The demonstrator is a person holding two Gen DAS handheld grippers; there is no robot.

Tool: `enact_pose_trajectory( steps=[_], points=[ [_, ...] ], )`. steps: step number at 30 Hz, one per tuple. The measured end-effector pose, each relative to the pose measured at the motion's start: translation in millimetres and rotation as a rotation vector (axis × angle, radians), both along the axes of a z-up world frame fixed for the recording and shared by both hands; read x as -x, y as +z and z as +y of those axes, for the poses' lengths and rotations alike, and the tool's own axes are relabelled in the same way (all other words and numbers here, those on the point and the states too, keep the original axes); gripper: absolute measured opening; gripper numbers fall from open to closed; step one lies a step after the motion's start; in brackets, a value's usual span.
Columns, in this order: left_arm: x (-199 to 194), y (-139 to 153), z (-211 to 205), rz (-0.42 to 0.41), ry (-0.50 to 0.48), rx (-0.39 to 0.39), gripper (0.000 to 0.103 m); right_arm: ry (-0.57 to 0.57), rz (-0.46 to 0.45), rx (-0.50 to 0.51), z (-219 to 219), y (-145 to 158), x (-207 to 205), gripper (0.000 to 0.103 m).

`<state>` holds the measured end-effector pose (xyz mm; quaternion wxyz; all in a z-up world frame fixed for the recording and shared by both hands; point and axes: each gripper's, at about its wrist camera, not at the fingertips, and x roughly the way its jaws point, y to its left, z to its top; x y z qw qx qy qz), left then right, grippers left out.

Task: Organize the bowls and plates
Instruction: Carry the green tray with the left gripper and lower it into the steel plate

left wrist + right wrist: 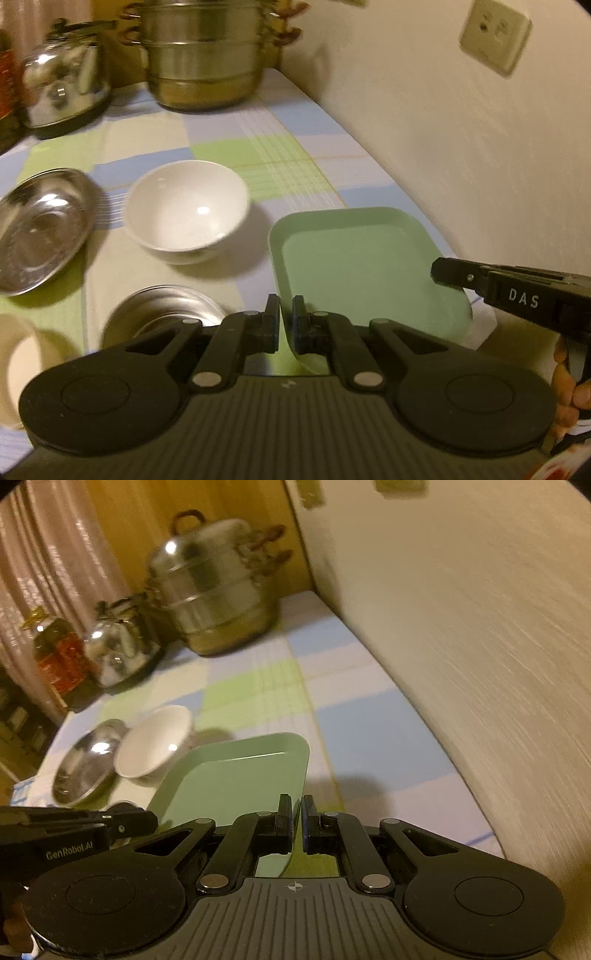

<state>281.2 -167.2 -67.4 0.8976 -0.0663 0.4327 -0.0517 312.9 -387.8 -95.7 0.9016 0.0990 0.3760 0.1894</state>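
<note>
Green square plate lifted near the table's wall-side edge, left gripper and right gripper jaws each clamped narrow on its rim, white bowl and steel plate beside it, left view alone shows a wall socket and second steel dish, right view alone a red-labelled bottle.

left wrist: down-forward, close | right wrist: likewise (shared: green tray)

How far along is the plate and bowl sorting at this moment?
Early. Nothing looks stacked yet. In hand: left gripper and right gripper are both shut on the rim of the green square plate. Left: white bowl, steel plate and steel bowl lie apart on the checked tablecloth.
</note>
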Motion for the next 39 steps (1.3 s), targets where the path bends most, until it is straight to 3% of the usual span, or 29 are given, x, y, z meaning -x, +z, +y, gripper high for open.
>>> enact_pose_trajectory(
  steps=[13, 20, 29, 39],
  points=[
    [48, 37, 79, -0.083, 0.265, -0.008, 0.005, 0.235, -0.042, -0.051, 78, 19, 1, 0.006],
    [59, 46, 127, -0.094, 0.359, -0.025, 0.005, 0.334, -0.057, -0.061, 135, 25, -3, 0.006],
    [52, 45, 193, -0.078, 0.405, -0.040, 0.005, 0.382, -0.059, -0.061, 208, 27, -16, 0.006],
    [23, 24, 252, -0.037, 0.386, -0.029, 0.005, 0.369, -0.012, -0.018, 271, 10, -45, 0.006]
  ],
)
